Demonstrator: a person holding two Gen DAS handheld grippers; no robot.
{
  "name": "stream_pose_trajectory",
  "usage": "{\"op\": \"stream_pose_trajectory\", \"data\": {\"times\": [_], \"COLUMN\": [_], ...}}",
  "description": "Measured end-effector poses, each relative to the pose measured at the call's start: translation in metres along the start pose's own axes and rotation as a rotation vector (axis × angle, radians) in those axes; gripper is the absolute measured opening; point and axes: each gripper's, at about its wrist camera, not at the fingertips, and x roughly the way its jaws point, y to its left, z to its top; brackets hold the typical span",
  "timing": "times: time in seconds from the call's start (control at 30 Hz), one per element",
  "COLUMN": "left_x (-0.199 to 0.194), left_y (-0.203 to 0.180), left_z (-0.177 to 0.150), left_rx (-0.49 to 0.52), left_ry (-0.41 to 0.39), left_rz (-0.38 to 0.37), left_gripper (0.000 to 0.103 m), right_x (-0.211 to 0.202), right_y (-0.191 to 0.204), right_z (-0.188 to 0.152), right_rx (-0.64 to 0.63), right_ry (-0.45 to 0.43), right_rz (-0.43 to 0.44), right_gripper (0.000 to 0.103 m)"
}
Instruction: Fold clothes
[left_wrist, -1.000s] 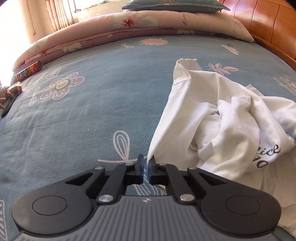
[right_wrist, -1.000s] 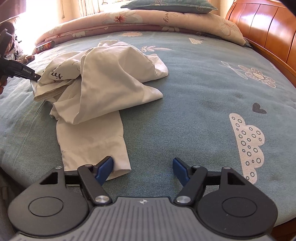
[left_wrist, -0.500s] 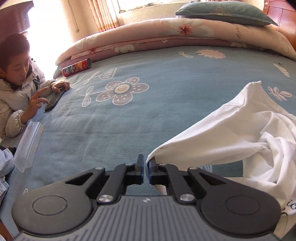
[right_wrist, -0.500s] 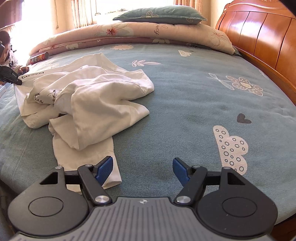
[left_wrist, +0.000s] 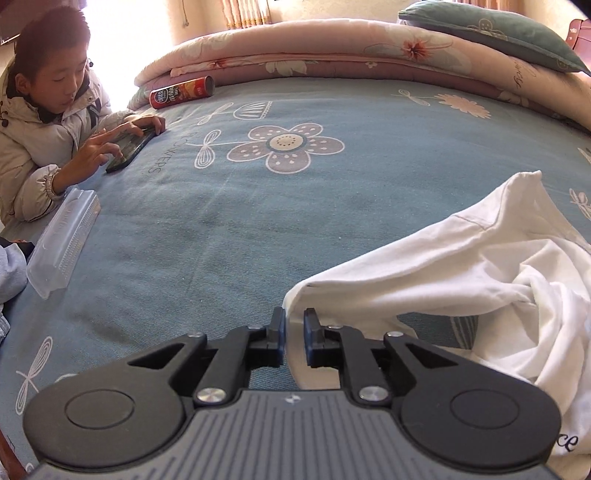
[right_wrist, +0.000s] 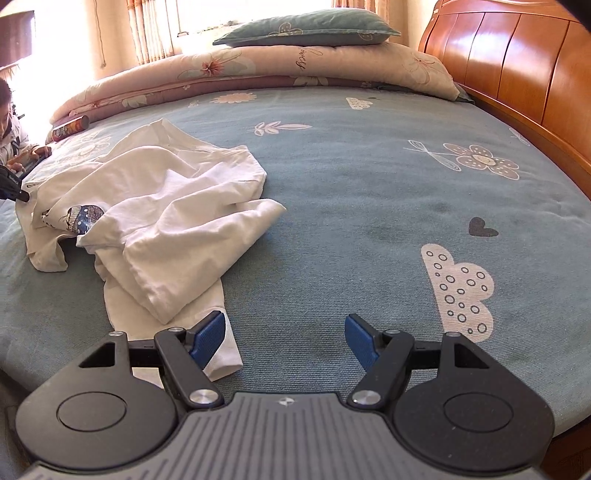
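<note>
A crumpled white shirt (right_wrist: 166, 218) with a printed picture lies on the blue bedspread (right_wrist: 369, 192), left of centre in the right wrist view. My left gripper (left_wrist: 294, 328) stands with its jaws slightly parted, and a corner of the white shirt (left_wrist: 461, 266) sits in the narrow gap between them. It also shows at the far left of the right wrist view (right_wrist: 14, 188). My right gripper (right_wrist: 284, 334) is open and empty, low over the bed. Its left fingertip (right_wrist: 208, 334) is over the shirt's sleeve end.
A child (left_wrist: 40, 110) leans on the bed's left edge with a phone (left_wrist: 129, 149). A red snack can (left_wrist: 183, 92) and a clear plastic box (left_wrist: 62, 243) lie nearby. A folded quilt (right_wrist: 258, 70) and pillow (right_wrist: 306, 31) lie at the far side. A wooden headboard (right_wrist: 517, 59) stands right.
My left gripper has pulled the shirt corner to the left, stretching the cloth, and its jaws have parted slightly. My right gripper stayed open and shifted slightly.
</note>
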Motion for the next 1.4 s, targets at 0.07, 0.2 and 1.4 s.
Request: {"op": "stream_pose_trajectory", "data": {"times": [0.07,0.2,1.4], "left_x": [-0.012,-0.042,-0.118], "left_y": [-0.005,-0.024,-0.182], "left_z": [-0.004,-0.014,-0.124], "left_rx": [0.033,0.096,0.418], "left_ry": [0.0,-0.007,0.065], "left_rz": [-0.037,-0.147,-0.615], "left_gripper": [0.02,0.034,0.055], "right_x": [0.002,0.012,0.048], "right_y": [0.001,-0.003,-0.03], "right_z": [0.002,0.012,0.107], "right_rx": [0.01,0.084,0.15], "right_ry": [-0.004,-0.023,-0.155], "right_rz": [0.028,0.112,0.159], "right_gripper": [0.076,0.076,0.014]}}
